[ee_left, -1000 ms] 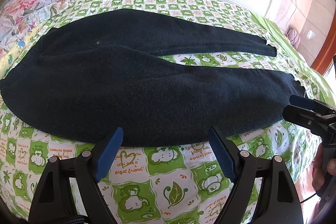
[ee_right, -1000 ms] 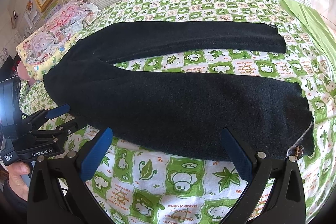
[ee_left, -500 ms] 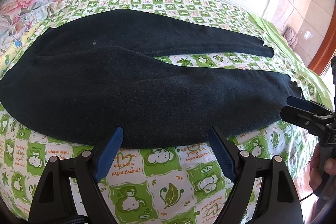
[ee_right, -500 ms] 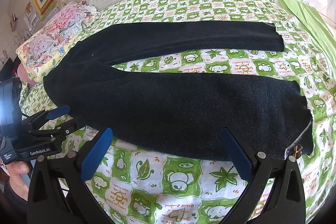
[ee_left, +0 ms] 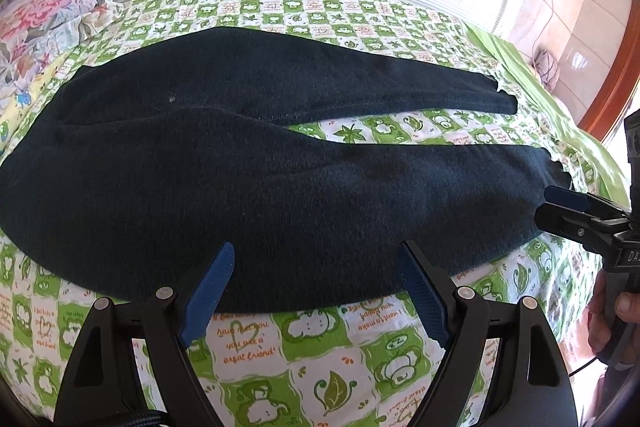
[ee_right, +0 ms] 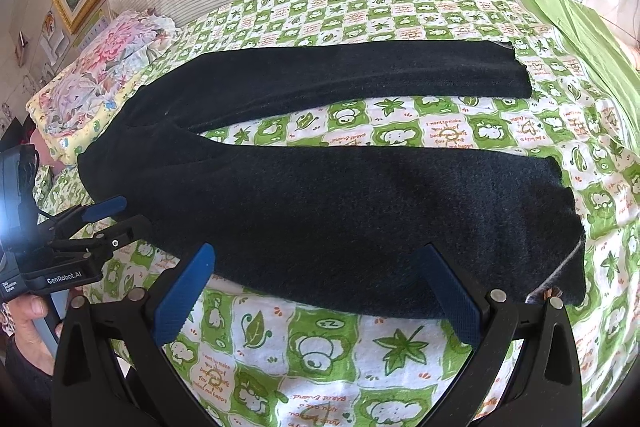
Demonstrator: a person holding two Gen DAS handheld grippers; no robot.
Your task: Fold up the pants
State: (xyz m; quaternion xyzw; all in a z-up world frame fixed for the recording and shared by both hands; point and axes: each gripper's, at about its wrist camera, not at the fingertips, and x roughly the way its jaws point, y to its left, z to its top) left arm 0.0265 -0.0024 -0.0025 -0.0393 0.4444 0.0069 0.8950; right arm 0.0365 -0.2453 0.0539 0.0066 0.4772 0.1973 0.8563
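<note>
Dark pants (ee_left: pixel 280 195) lie flat, legs spread, on a green patterned bedsheet (ee_left: pixel 320 347). The left gripper (ee_left: pixel 316 291) and the right gripper (ee_right: pixel 316 291) hover level at the near edge, jaws wide apart, holding nothing.

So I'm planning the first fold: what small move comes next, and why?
Probably lower both open grippers onto the near leg's edge and pinch it. The pants lie flat with legs spread apart on the bedsheet; the left gripper and right gripper hover just short of that edge, holding nothing.
</note>
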